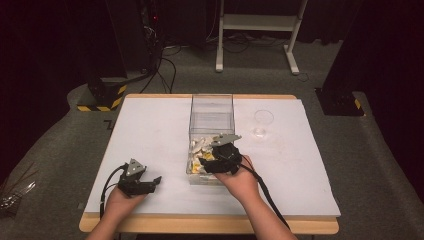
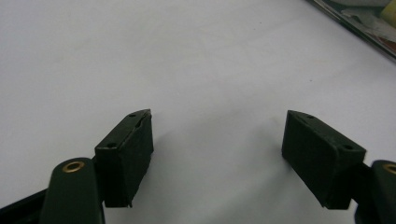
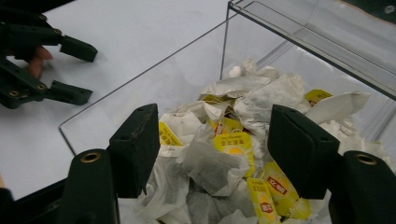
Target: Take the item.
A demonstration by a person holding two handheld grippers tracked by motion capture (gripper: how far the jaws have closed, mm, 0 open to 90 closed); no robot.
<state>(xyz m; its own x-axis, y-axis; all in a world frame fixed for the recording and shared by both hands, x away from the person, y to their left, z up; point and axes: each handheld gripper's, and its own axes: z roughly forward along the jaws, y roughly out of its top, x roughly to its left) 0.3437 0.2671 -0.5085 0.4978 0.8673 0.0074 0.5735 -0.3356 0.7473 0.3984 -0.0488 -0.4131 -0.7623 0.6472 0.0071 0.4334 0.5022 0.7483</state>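
The tea bags (image 3: 219, 163), heaped in the clear box (image 1: 211, 112), are judged light, soft and tearable, best pinched at the pouch by the half-open, empty right gripper (image 3: 212, 147).

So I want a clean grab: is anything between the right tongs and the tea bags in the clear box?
Nothing visible: the right tongs stand open directly over the tea bags inside the open-topped clear box.

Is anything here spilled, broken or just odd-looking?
Nothing looks spilled or broken. The tea bags lie in a jumbled heap, but all inside the clear box. Off to the side, a small clear cup sits on the table.
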